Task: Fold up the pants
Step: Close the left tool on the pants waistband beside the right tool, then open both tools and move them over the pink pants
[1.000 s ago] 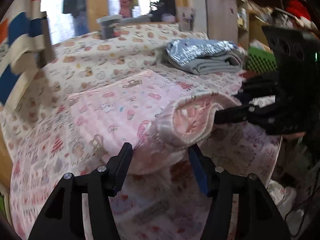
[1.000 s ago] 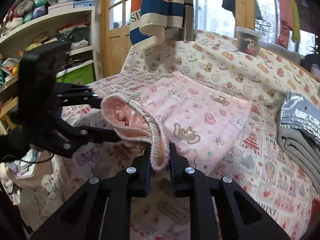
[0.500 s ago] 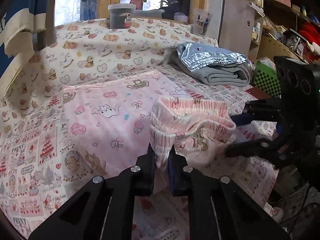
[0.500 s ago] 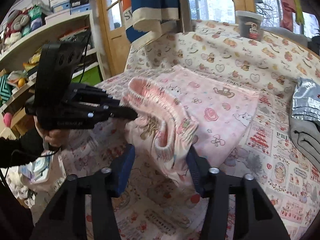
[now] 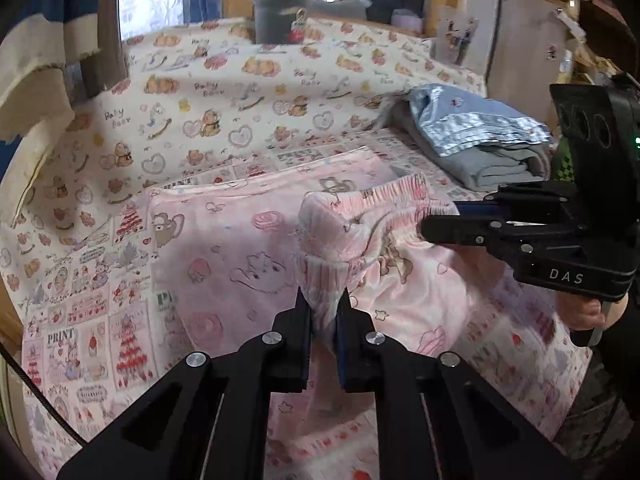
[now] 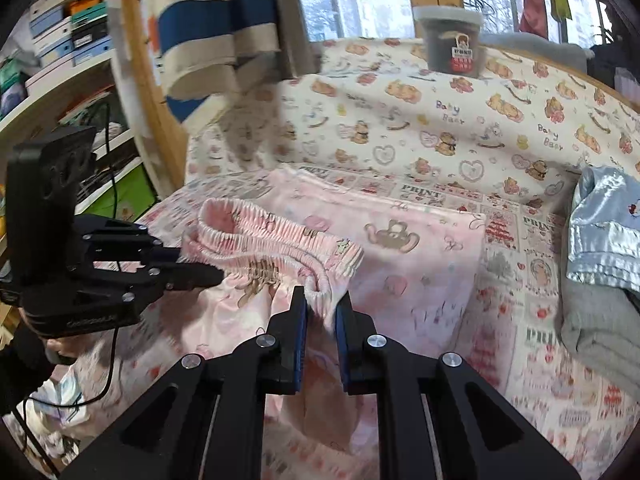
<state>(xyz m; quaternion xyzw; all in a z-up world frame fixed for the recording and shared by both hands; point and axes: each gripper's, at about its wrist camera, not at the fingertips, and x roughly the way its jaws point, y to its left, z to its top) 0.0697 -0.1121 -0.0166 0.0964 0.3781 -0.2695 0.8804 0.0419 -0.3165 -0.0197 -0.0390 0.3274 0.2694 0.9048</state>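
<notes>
Pink printed pants [image 5: 240, 248] lie on the bed with their legs spread flat toward the back. Their elastic waistband [image 5: 360, 216] is lifted off the bed. My left gripper [image 5: 323, 300] is shut on one end of the waistband. My right gripper [image 6: 322, 298] is shut on the other end of the waistband [image 6: 280, 240]. The right gripper shows in the left wrist view [image 5: 440, 222], and the left gripper shows in the right wrist view [image 6: 200, 270]. The waistband hangs stretched between them above the flat pants [image 6: 420, 264].
The bed has a printed cover [image 5: 80, 320] and a bear-print backrest [image 5: 280, 92]. A folded grey and silver pile [image 5: 476, 144] lies at the right. A dark tub [image 5: 280, 12] stands on the ledge behind. Striped cloth [image 6: 208, 32] hangs at the left. Shelves [image 6: 52, 60] stand beside the bed.
The left gripper shut on the waistband first. The right gripper opened, shifted, and is now shut on the waistband's other end. The waistband is lifted and stretched wider.
</notes>
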